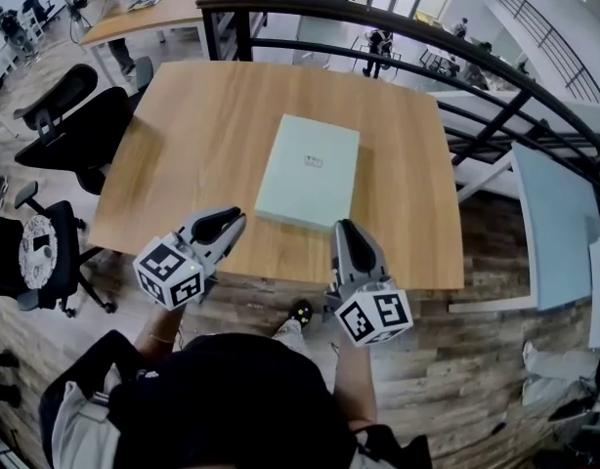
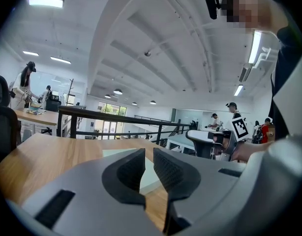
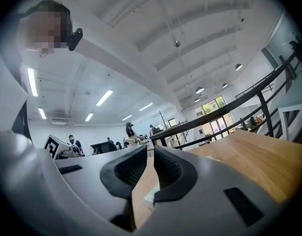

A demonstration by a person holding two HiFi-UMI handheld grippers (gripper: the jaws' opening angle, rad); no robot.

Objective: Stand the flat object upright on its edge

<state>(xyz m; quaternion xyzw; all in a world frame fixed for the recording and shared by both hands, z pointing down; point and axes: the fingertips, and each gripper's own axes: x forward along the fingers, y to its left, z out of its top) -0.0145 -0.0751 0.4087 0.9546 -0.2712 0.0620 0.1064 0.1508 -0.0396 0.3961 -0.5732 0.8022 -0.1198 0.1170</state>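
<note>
A flat pale green box (image 1: pixel 308 171) lies face down on the wooden table (image 1: pixel 183 145), a little right of the middle. Both grippers hover near the table's front edge, just short of the box. My left gripper (image 1: pixel 230 223) is off the box's near left corner and my right gripper (image 1: pixel 345 231) is at its near right corner. Each has its jaws shut with nothing between them. In the left gripper view the shut jaws (image 2: pixel 148 154) point across the tabletop toward the box (image 2: pixel 114 153). The right gripper view shows the shut jaws (image 3: pixel 151 151) with a box corner (image 3: pixel 150 197) below them.
A black railing (image 1: pixel 378 27) runs behind and to the right of the table. Black office chairs (image 1: pixel 75 125) stand at the left. A pale blue table (image 1: pixel 554 223) is at the right, and another desk (image 1: pixel 153 8) at the back left. People stand in the background.
</note>
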